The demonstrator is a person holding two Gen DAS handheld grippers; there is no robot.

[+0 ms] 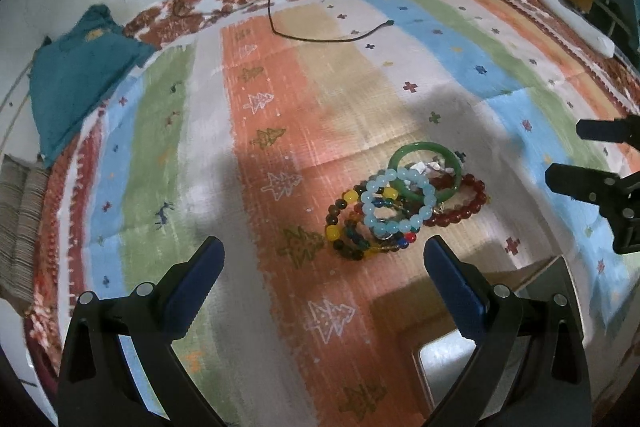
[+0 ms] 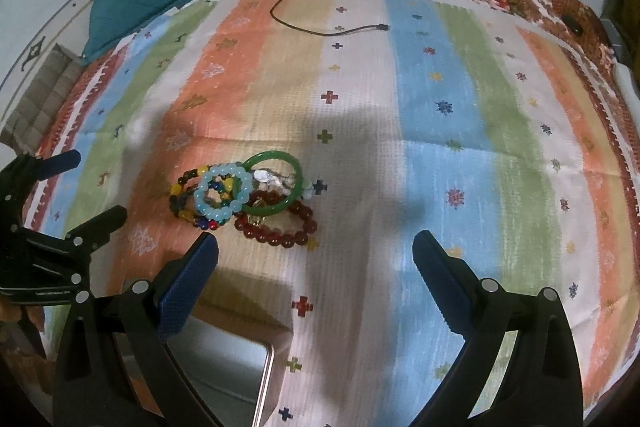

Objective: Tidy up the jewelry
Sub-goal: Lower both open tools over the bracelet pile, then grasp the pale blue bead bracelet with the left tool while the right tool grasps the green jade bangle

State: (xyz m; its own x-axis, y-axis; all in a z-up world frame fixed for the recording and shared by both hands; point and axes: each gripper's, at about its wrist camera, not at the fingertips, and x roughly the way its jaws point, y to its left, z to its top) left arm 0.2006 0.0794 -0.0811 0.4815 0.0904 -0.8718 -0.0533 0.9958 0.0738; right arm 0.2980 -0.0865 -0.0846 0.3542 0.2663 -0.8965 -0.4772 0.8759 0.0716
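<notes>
A pile of jewelry lies on the striped cloth (image 1: 280, 155): a green bangle (image 1: 425, 167), a light blue bead bracelet (image 1: 396, 203), a dark red bead bracelet (image 1: 460, 207) and a multicolour bead bracelet (image 1: 344, 227). The pile also shows in the right wrist view, with the bangle (image 2: 276, 189) over the red bracelet (image 2: 280, 227). My left gripper (image 1: 324, 259) is open and empty, just short of the pile. My right gripper (image 2: 316, 251) is open and empty, to the right of the pile. A wooden box (image 2: 240, 359) with a pale inside sits below both grippers.
A black cable (image 1: 320, 37) lies across the far part of the cloth. A teal cloth (image 1: 76, 75) sits at the far left corner. A white object (image 1: 576, 23) lies at the far right edge. The right gripper shows at the right edge of the left wrist view (image 1: 576, 155).
</notes>
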